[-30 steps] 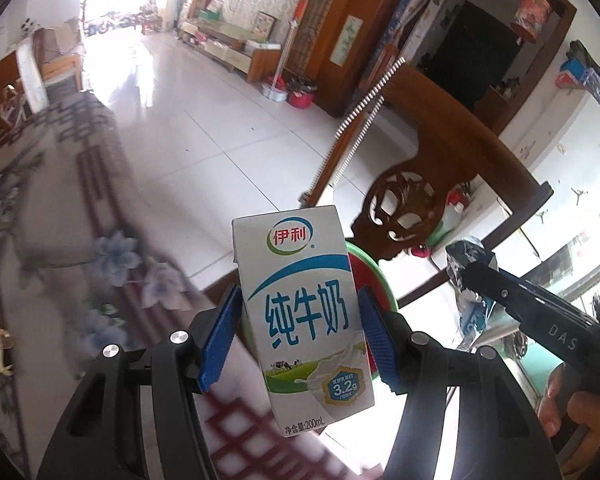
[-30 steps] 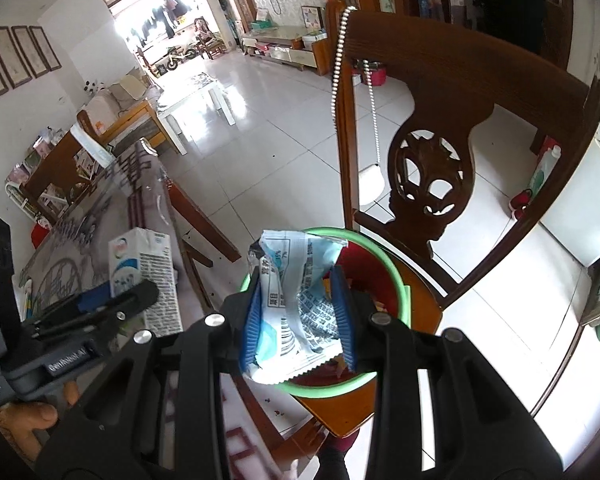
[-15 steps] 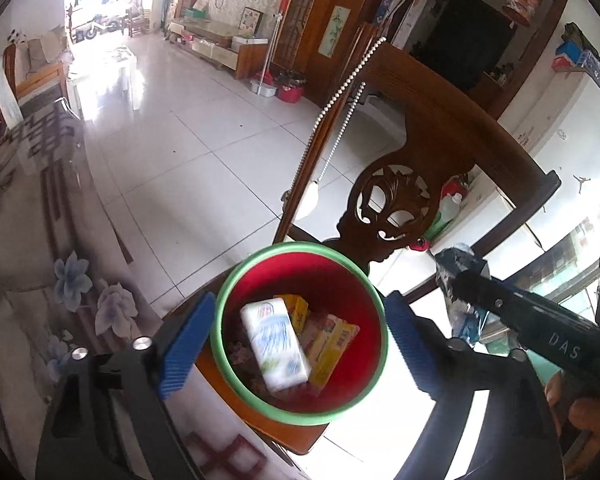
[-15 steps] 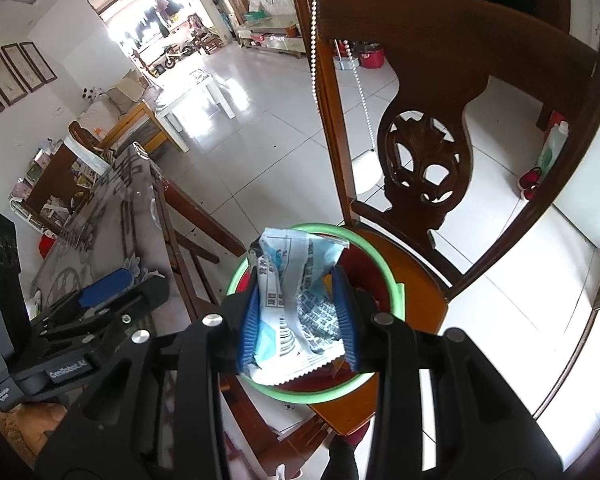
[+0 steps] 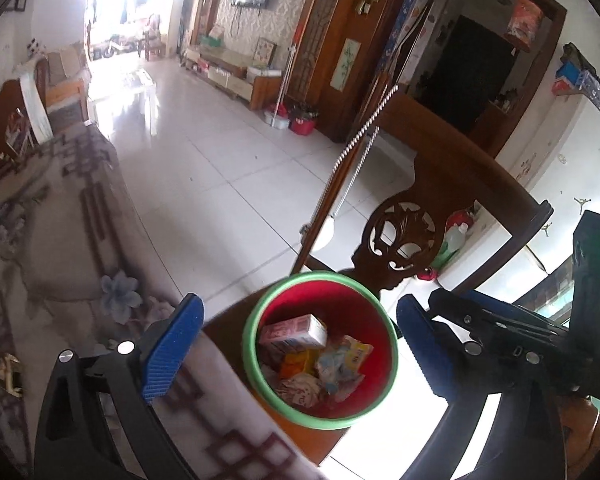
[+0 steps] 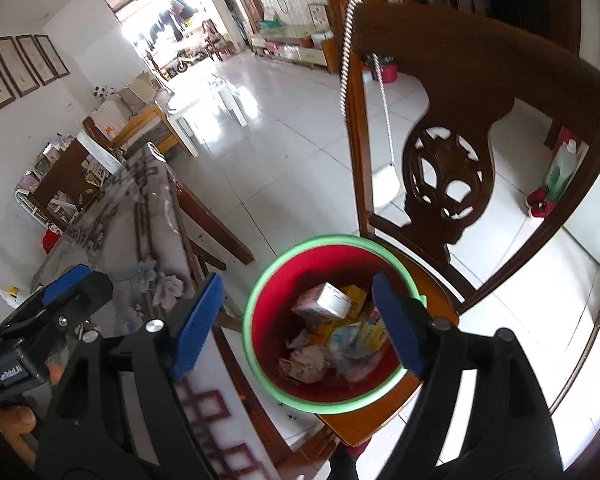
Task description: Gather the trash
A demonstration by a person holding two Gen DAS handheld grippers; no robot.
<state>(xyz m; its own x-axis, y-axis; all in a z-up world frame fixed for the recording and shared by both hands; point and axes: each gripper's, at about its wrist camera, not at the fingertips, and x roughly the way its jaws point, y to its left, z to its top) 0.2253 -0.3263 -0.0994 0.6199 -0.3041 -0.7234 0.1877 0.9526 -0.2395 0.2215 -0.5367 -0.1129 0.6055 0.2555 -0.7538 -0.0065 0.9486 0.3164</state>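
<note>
Now the milk carton (image 5: 294, 334) and crumpled wrapper (image 6: 346, 340) lie inside the red bin (image 5: 374, 312), which sits on the wooden chair (image 6: 452, 92) seat beside the bench (image 5: 60, 240) edge. Both the left claw (image 5: 296, 354) and the right claw (image 6: 298, 324) hover above it, jaws just spread wide, nothing between them.

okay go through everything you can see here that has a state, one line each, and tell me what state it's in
Left gripper: open, jaws just widened, nothing between them.
Right gripper: open, jaws just widened, nothing between them.
Red plastic bin with green rim: upright on the chair seat, partly filled with trash.
White milk carton: lying on top of the trash.
Crumpled pale-blue wrapper: inside the bin.
Carved wooden chair: upright, bin on its seat.
</note>
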